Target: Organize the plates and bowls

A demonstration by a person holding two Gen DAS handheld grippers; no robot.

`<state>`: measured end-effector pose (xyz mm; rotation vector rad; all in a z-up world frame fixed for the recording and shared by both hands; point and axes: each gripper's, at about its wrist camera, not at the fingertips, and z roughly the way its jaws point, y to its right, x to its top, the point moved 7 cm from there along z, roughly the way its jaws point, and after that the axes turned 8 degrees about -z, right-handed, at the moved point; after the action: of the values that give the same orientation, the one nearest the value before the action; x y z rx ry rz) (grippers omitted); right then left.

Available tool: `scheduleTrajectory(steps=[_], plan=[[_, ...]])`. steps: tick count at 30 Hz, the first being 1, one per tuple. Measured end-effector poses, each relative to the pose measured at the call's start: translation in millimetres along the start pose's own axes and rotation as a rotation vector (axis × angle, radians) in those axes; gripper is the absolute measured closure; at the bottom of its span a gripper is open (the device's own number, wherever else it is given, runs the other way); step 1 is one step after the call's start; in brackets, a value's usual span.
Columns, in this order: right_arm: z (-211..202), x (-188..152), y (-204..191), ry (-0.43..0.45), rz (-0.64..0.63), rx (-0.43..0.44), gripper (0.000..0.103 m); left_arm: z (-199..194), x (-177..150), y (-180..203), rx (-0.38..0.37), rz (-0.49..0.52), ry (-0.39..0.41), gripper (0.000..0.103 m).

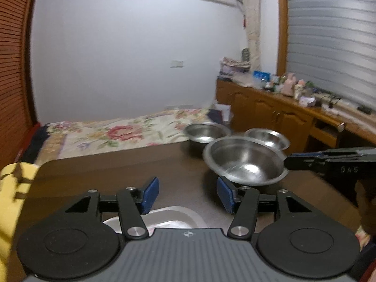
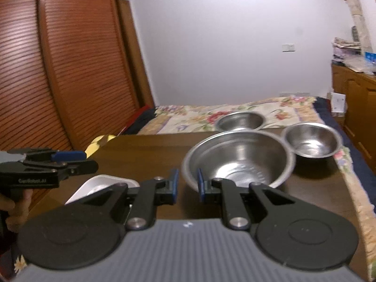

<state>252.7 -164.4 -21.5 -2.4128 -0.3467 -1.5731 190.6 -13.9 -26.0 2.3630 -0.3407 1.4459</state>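
left gripper: jaws stood well apart, nothing between the blue pads; held above the white plate.
white plate: seen just under the left gripper, resting on the brown table; nothing noted on it.
right gripper: jaws parted by a narrow gap, nothing gripped; the near rim of the large steel bowl lies just beyond the tips, contact not confirmed.
large steel bowl: upright on the table, empty.
small steel bowl: upright, empty, just beside the large one at the table's right edge.
far steel bowl: upright, empty, at the far table edge.
progress: three bowls are found unstacked and the plate apart; judged early, with nesting and grouping left to be done.
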Motion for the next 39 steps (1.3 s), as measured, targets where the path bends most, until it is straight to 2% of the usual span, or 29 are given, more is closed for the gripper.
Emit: scheduleTrajectory(steps=[1, 4, 10, 19, 28, 39], plan=[[-3, 1, 6, 0.006, -0.001, -0.007, 0.071, 3, 3, 7, -0.013, 0.001, 0.007, 0.04], [-11, 2, 21, 0.018, -0.012, -0.046, 0.064, 13, 8, 27, -0.045, 0.011, 0.019, 0.037], [-11, 3, 47, 0.025, -0.031, -0.11, 0.064, 41, 13, 49, -0.057, 0.036, 0.009, 0.037], [16, -7, 78, 0.001, -0.013, -0.156, 0.064, 89, 5, 52, -0.032, 0.011, -0.047, 0.037], [39, -20, 102, -0.042, 0.054, -0.131, 0.064, 112, 0, 50, -0.022, -0.019, -0.092, 0.038], [62, -17, 108, -0.035, 0.124, -0.054, 0.062, 127, 4, 49, -0.031, -0.072, -0.125, 0.038]])
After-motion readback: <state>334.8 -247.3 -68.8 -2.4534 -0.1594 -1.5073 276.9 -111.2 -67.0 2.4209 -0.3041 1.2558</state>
